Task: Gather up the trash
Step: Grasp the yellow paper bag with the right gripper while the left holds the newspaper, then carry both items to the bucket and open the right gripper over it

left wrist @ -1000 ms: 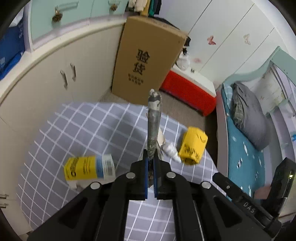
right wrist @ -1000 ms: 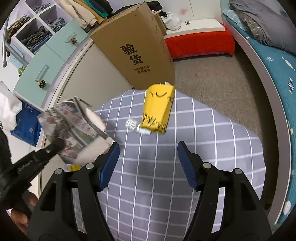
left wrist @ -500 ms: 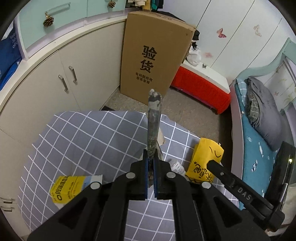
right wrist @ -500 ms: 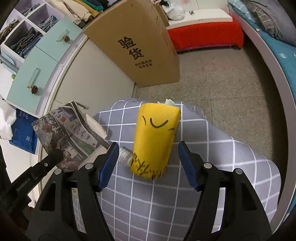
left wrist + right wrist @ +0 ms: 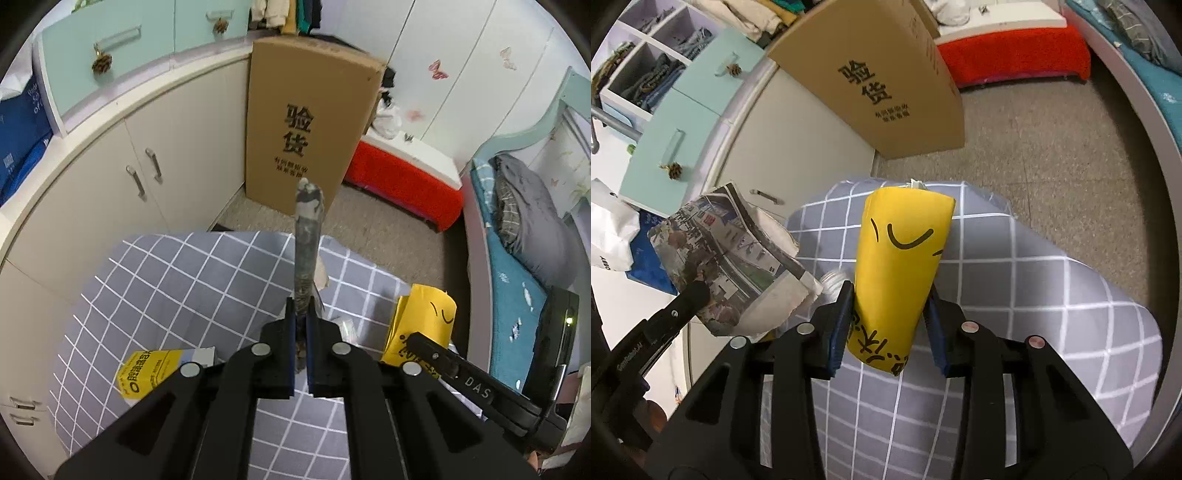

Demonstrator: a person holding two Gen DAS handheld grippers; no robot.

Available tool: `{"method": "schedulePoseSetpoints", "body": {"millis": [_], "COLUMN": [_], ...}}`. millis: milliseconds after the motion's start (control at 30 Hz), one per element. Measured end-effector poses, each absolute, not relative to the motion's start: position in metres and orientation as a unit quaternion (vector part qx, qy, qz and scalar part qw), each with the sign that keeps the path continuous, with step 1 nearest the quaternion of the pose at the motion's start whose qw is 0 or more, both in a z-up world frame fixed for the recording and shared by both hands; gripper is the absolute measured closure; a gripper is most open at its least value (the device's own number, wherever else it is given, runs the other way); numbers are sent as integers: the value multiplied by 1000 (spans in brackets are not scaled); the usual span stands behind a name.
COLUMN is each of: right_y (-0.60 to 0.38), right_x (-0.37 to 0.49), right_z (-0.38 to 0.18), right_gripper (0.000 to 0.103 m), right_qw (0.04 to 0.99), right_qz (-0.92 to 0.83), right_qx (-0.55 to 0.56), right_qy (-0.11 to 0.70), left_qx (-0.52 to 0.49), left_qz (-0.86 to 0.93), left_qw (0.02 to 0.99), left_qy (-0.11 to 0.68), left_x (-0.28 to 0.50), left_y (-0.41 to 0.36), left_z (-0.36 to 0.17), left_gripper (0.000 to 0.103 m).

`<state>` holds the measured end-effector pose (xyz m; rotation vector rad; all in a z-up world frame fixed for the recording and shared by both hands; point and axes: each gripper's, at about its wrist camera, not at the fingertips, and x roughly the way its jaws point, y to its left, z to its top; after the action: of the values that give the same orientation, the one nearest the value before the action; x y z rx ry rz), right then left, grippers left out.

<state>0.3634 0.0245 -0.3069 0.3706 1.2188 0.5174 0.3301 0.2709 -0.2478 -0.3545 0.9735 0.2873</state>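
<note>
A yellow paper pack (image 5: 901,266) with a drawn face lies on the grey checked tablecloth (image 5: 1034,295). My right gripper (image 5: 889,317) is closing on its lower end, and both blue pads touch its sides. The same pack (image 5: 424,321) shows at the right in the left wrist view, with a right finger (image 5: 443,365) beside it. My left gripper (image 5: 301,314) is shut on a folded newspaper (image 5: 308,236), seen edge-on there and flat (image 5: 727,258) in the right wrist view. A small white bottle (image 5: 833,280) lies between newspaper and pack. A yellow-and-blue box (image 5: 147,369) lies at the cloth's left.
A tall cardboard box (image 5: 306,129) leans against cream cabinets (image 5: 110,184) beyond the table. A red chest with a white lid (image 5: 402,184) stands on the floor behind. A bed with a grey blanket (image 5: 524,229) runs along the right.
The right gripper came forward and down around the yellow pack, and its jaws narrowed onto the pack's sides. The left gripper drifted across the table with the newspaper still in it.
</note>
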Motion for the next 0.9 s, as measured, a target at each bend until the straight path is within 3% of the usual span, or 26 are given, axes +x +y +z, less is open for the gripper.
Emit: {"method": "schedulePoseSetpoints", "body": {"millis": [500, 900], "right_y": [-78, -207], "right_x": [249, 190], "right_z": [-216, -206], "right_gripper": [66, 65], "right_qw": [836, 854], "right_qz": [164, 101], "right_qx": [215, 225], "right_qy": [477, 459], "left_qx": [-133, -75], "left_qz": [-17, -117], "left_qw": [885, 870], "left_qy": [446, 473], "left_x": [272, 246], "left_y": [163, 11], "left_z": [-186, -187], "left_gripper": [99, 99]}}
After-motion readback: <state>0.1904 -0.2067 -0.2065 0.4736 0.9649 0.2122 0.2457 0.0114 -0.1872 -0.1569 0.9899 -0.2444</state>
